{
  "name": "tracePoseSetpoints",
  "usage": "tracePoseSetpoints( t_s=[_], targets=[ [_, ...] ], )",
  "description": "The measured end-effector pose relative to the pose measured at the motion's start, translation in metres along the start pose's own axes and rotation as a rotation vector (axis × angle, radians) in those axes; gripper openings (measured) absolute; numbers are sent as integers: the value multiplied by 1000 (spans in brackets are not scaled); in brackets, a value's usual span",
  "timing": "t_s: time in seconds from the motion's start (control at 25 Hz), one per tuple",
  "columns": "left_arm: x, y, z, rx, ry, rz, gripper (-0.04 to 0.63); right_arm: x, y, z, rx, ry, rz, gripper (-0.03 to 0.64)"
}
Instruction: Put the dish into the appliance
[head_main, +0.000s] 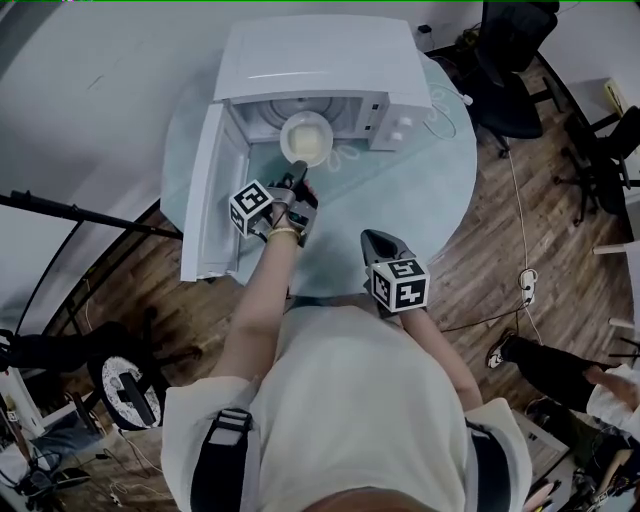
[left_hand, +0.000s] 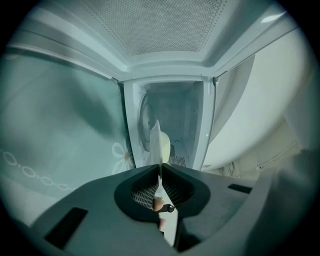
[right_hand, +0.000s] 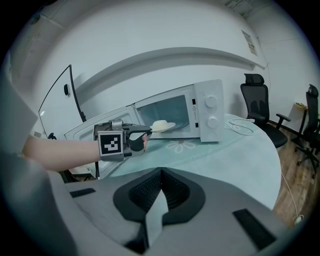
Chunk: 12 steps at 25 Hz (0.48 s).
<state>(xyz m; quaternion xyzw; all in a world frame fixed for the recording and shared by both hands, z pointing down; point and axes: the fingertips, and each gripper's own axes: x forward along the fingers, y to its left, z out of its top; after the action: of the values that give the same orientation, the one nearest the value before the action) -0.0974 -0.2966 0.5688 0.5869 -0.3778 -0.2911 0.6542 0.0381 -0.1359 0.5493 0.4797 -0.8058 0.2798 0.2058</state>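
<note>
**Table** (head_main: 440, 200): round, with a pale glass top and a flower print. It carries the microwave on its far side.

**Microwave** (head_main: 320, 50): white, with its cavity facing us and two dials (right_hand: 212, 101) on the right-hand panel.

**Door** (head_main: 205, 200): swung wide to the left, clear of the way in.

**Left gripper** (head_main: 298, 178): clenched on the near rim of the dish. In the left gripper view the rim runs edge-on between the closed jaws.

**Right gripper** (head_main: 375, 238): held back near the body, well apart from the microwave. Its jaws are together with nothing between them.

**Dish** (head_main: 306, 138): a pale plate with a pale mound on it, held level at the mouth of the cavity. We cannot tell whether it touches the cavity floor yet.

**Step in hand**: we judge that the dish is being carried inside.
- We keep the plate level, since only one edge is pinched.
- We push straight in toward the middle of the round tray (left_hand: 144, 125).
- We lower until the tray bears the weight, and only then loosen the jaws.
- We back out along the same line, clear of the door frame.

**Writing**: we can read none.
- No brand shows on the microwave, and the dial markings are too small to read.
- The cubes on the grippers carry black-and-white square patterns, not words.
- A wall sheet (right_hand: 248, 40) is too small to read.
</note>
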Motion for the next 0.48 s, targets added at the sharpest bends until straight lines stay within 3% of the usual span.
tracePoseSetpoints(
  t_s=[0.48],
  targets=[
    [44,6,27,-11,4,33,25,10,-8,-6,39,42,-29,6]
  ],
)
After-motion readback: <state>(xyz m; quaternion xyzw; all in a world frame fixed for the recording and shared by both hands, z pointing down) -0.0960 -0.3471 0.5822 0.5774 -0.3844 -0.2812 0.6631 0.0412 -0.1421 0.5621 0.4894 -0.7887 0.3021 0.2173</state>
